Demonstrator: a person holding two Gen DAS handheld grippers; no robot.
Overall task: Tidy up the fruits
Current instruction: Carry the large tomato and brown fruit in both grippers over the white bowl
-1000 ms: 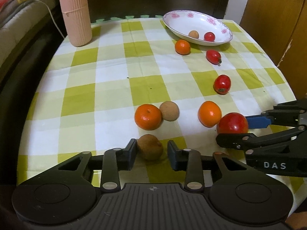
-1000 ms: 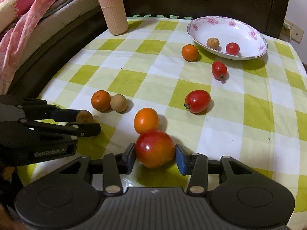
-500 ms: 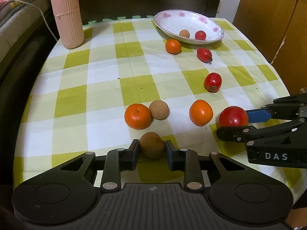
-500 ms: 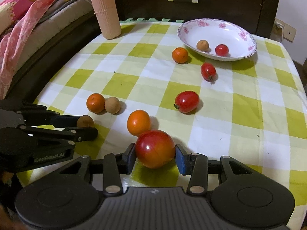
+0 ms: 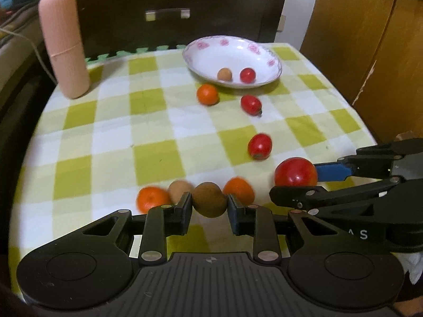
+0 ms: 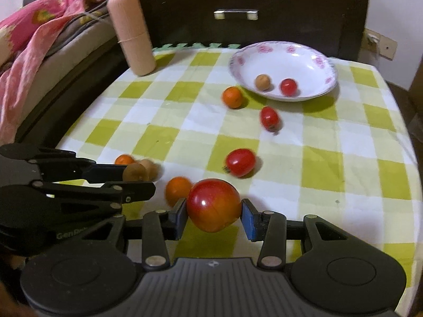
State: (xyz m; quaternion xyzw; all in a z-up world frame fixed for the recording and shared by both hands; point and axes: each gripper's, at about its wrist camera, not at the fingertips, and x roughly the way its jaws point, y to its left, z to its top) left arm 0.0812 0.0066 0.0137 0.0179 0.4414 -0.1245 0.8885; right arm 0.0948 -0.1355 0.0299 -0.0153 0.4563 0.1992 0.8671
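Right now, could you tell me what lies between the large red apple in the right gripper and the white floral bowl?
In the right wrist view, two oval red tomatoes lie between the large red apple and the white floral bowl.

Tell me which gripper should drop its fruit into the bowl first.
Probably right. The bowl sits nearly straight ahead of the right gripper, which holds the red apple. The left gripper, holding the brown fruit, would cross over it.
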